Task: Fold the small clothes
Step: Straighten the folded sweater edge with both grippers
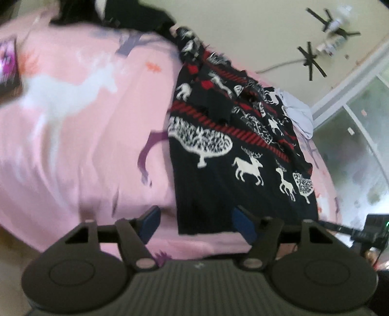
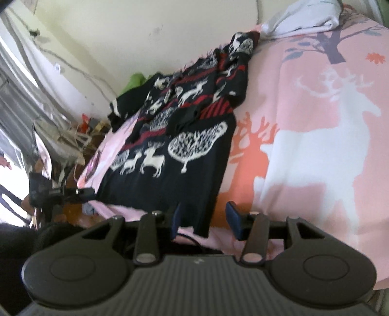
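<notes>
A dark navy sweater point(image 1: 231, 150) with white deer, white trees and red stripes lies spread on a pink bed sheet point(image 1: 73, 126). It also shows in the right wrist view point(image 2: 184, 136). My left gripper point(image 1: 195, 222) is open, its blue-padded fingers straddling the sweater's near left hem corner. My right gripper point(image 2: 204, 220) is open, its fingers straddling the near right hem corner. Neither is closed on the cloth. The other gripper point(image 2: 73, 192) shows at the sweater's far hem corner in the right wrist view.
The pink sheet point(image 2: 316, 121) has large white and orange deer prints. A white cloth point(image 2: 306, 17) lies by the wall. A dark garment point(image 1: 136, 17) lies at the bed's far end. A cluttered floor area point(image 2: 73, 136) borders the bed.
</notes>
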A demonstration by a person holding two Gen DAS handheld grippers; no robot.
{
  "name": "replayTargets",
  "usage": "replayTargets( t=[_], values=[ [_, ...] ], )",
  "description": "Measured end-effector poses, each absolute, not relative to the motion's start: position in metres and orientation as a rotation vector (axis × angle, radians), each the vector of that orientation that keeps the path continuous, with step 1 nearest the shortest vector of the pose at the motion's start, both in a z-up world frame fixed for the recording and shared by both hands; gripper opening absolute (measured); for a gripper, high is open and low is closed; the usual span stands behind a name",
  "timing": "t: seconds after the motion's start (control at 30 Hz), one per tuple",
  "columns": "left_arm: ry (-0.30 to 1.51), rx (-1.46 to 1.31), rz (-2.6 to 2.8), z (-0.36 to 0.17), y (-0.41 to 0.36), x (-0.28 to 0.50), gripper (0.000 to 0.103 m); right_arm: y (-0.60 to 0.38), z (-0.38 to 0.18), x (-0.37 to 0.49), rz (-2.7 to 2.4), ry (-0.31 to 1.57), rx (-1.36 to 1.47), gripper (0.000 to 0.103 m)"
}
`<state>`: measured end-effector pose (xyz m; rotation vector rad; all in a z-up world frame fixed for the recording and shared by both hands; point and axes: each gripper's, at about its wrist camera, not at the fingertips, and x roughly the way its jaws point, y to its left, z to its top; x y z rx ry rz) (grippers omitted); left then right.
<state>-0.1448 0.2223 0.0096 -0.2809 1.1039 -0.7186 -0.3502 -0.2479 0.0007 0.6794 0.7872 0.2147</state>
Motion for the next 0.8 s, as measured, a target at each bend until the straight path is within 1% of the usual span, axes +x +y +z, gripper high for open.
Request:
replayTargets(
  t=[0.07,0.17,0.2,0.23,0.27,0.3,0.33,0.37,0.4,0.53,0.63,0.67,0.7,0.73,0.77,0.8],
  values=[
    [1.113,-0.319,-0.72,0.006,0.226,-0.142,0.065,-0.248,-0.001,-0.35,0.223,0.791,0.678,0.049],
    [1.147,-0.386,-0.725,-0.003,0.223,-0.133,0.063,-0.255,-0.009,-0.345,0.263,0.743,0.782,0.055],
    [1.172,-0.4,-0.727,-0.007,0.219,-0.13,0.057,-0.256,-0.011,-0.342,0.268,0.734,0.804,0.055],
    [1.192,-0.394,-0.724,-0.01,0.215,-0.129,0.049,-0.256,-0.012,-0.338,0.277,0.729,0.82,0.055],
    [1.211,-0.369,-0.718,-0.012,0.211,-0.129,0.024,-0.255,-0.013,-0.335,0.284,0.729,0.827,0.054],
    [1.228,-0.347,-0.726,-0.014,0.207,-0.13,0.006,-0.255,-0.012,-0.333,0.287,0.732,0.821,0.05],
    [1.237,-0.36,-0.748,-0.015,0.208,-0.13,0.006,-0.254,-0.011,-0.332,0.288,0.739,0.805,0.045],
    [1.224,-0.355,-0.744,-0.012,0.209,-0.132,0.006,-0.252,-0.01,-0.331,0.283,0.751,0.782,0.024],
    [1.2,-0.331,-0.74,-0.007,0.211,-0.136,0.006,-0.25,-0.01,-0.33,0.28,0.773,0.76,0.011],
    [1.148,-0.318,-0.728,0.017,0.233,-0.151,0.005,-0.233,-0.005,-0.343,0.37,0.797,0.696,0.01],
    [1.149,-0.284,-0.681,0.021,0.243,-0.153,0.005,-0.237,-0.001,-0.35,0.345,0.808,0.674,0.01],
    [1.16,-0.294,-0.683,0.018,0.243,-0.151,0.005,-0.243,-0.003,-0.349,0.327,0.811,0.69,0.011],
    [1.166,-0.294,-0.683,0.016,0.241,-0.148,0.005,-0.248,-0.006,-0.347,0.306,0.813,0.708,0.025],
    [1.168,-0.289,-0.682,0.015,0.237,-0.145,0.005,-0.253,-0.009,-0.346,0.282,0.812,0.727,0.035],
    [1.17,-0.284,-0.685,0.014,0.233,-0.144,0.006,-0.258,-0.011,-0.347,0.251,0.817,0.737,0.04],
    [1.174,-0.281,-0.693,0.012,0.23,-0.142,0.007,-0.261,-0.014,-0.346,0.267,0.824,0.764,0.058]
  ],
)
